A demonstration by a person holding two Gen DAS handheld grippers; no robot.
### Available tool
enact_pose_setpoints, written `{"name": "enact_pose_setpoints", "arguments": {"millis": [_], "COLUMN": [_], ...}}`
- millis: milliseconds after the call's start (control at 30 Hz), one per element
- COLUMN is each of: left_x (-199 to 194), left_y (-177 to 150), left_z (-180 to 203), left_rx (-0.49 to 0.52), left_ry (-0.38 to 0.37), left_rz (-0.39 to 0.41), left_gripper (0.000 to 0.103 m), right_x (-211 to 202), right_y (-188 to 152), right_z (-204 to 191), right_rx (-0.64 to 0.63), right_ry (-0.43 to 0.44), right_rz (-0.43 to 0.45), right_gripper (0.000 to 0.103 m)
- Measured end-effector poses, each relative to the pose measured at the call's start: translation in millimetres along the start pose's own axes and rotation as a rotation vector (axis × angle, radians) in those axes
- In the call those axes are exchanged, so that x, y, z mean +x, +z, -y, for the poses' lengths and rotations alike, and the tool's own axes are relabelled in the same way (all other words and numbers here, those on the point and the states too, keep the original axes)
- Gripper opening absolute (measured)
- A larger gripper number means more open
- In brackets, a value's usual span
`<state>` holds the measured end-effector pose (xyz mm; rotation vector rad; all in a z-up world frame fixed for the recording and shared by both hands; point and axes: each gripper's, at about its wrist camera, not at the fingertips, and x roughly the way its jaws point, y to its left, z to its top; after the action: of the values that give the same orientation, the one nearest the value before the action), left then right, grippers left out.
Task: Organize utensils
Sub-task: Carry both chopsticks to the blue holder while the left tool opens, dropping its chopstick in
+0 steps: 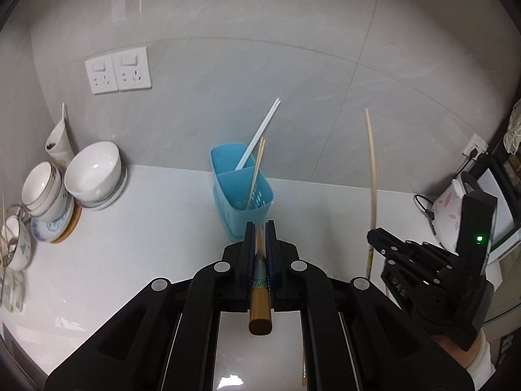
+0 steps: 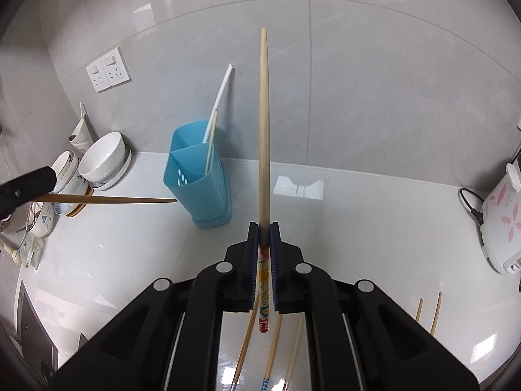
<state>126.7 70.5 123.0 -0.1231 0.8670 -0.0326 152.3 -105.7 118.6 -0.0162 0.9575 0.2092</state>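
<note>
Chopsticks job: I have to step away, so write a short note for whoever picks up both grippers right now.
Left gripper: shut on a brown chopstick, tip pointing at the blue holder.
Right gripper: shut on a pale chopstick, held upright to the right of the holder.
Holder stands on the counter by the wall, split into two compartments; white chopsticks sit in the back one, a wooden pair in the front one.
Done: those are stowed.
Left: drop in both held chopsticks, then collect the loose chopsticks lying on the counter under and beside the right gripper.
</note>
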Motion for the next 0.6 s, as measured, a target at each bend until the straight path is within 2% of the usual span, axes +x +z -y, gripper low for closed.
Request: {"name": "enact_pose_setpoints", "arguments": {"millis": [267, 600], "left_x": [-6.9, 25.1], "left_y": [23.0, 43.6], "left_z": [0.4, 0.1], "left_rx": [0.001, 0.006], "left_ry": [-0.005, 0.0], "left_rz": [0.009, -0.017], "left_gripper": [0.005, 0.005], "right_x": [-14.2, -14.7], "right_y": [19.0, 34.8], "right_z": [-7.6, -17.9], "right_rx": [0.004, 0.002], "right_ry": [0.01, 0.015], "right_rz": [0.062, 0.081], "right_gripper": [0.006, 0.006]}}
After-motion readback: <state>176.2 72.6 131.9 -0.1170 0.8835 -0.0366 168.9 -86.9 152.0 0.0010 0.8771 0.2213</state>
